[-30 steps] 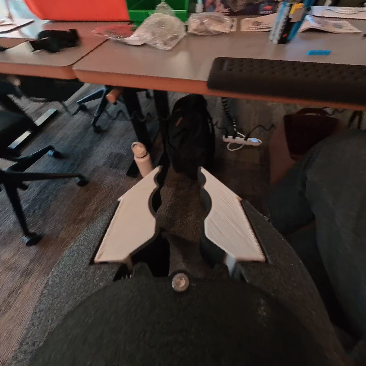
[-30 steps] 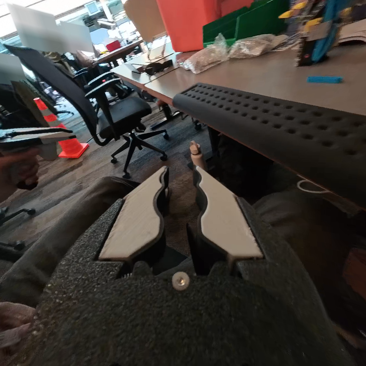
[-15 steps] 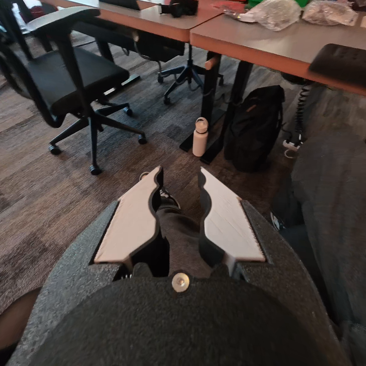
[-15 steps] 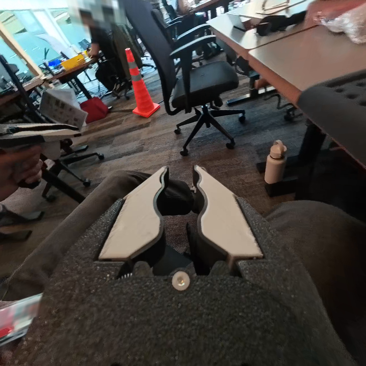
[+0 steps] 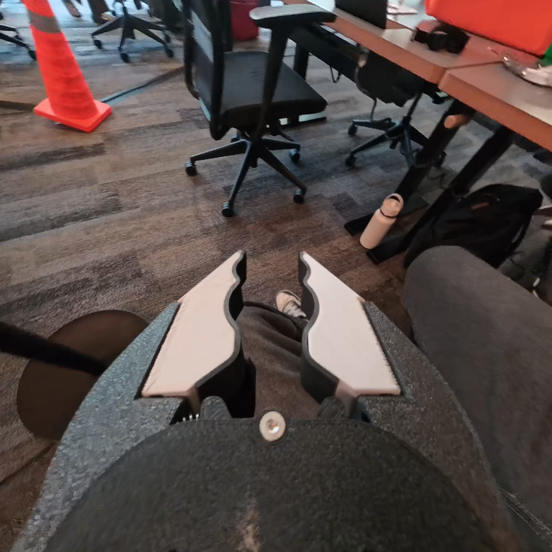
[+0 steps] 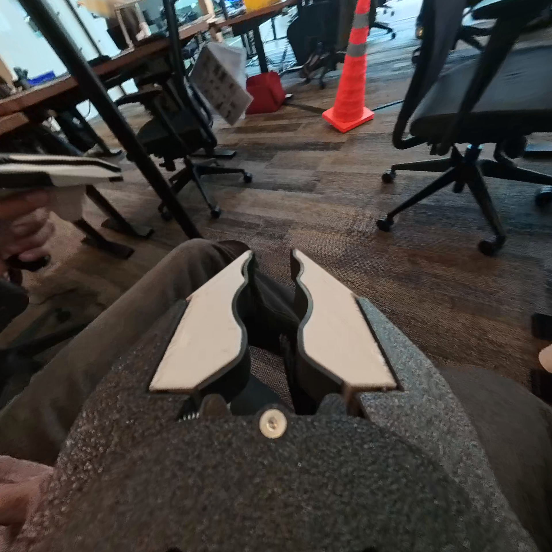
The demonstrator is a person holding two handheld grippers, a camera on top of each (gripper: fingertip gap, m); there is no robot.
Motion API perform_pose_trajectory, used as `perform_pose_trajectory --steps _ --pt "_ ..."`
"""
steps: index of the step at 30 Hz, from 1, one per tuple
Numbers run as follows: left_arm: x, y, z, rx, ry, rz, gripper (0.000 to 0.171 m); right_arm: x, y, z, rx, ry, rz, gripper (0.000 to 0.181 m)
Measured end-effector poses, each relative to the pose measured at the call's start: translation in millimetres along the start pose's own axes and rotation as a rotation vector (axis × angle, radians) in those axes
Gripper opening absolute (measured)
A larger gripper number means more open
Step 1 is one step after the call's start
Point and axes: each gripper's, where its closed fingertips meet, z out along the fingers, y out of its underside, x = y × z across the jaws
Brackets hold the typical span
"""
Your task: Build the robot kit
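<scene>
My left gripper (image 5: 271, 261) is open and empty, held low over a person's grey-trousered leg (image 5: 268, 337) and a shoe (image 5: 288, 303), pointing at the carpet. My right gripper (image 6: 271, 258) is open and empty too, above the person's leg (image 6: 167, 286). In the right wrist view the left gripper (image 6: 59, 171) shows side-on at the far left edge, held by a hand (image 6: 24, 227). Nothing lies between either pair of fingers.
A black office chair (image 5: 254, 89) stands ahead of the left gripper, with an orange cone (image 5: 62, 68), a white bottle (image 5: 380, 222), a black backpack (image 5: 478, 221) and brown desks (image 5: 493, 92). In the right wrist view: chairs (image 6: 484, 98), (image 6: 176, 131), the cone (image 6: 351, 80), a black pole (image 6: 104, 110).
Both grippers have swung left, away from the desk and its black wrist rest, toward the open floor and chairs. Their jaws have stayed open and empty.
</scene>
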Motion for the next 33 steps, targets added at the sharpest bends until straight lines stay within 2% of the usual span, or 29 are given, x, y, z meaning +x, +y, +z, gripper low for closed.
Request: perform_pose_trajectory --steps 4,9,13,16,21,26,30,33 --pt "-29 8 -26 0.020 -0.050 -0.107 0.034 -17 9 24 -0.048 -0.036 -0.113 0.023" --pt "-45 15 -44 0.042 -0.045 -0.258 0.034 -34 18 50 -0.109 -0.105 -0.139 0.023" --pt "-54 16 -43 0.035 -0.068 -0.278 0.034 -42 20 51 -0.121 -0.134 -0.188 0.023" --pt "-48 16 -38 0.025 -0.042 -0.276 0.034 -39 6 41 -0.071 -0.132 -0.173 0.023" --pt "-28 8 -22 0.017 0.027 -0.244 0.034 -34 -27 -3 0.053 -0.115 -0.139 0.023" --pt "14 -12 23 -0.005 0.162 -0.195 0.034 -1 -11 -64 0.061 0.004 -0.072 0.023" --pt "76 -28 64 -0.029 0.348 -0.138 0.035 19 -23 -117 0.217 -0.050 0.248 0.027" --pt "125 -30 87 -0.066 0.474 -0.077 0.035 46 -16 -152 0.296 0.001 0.408 0.031"
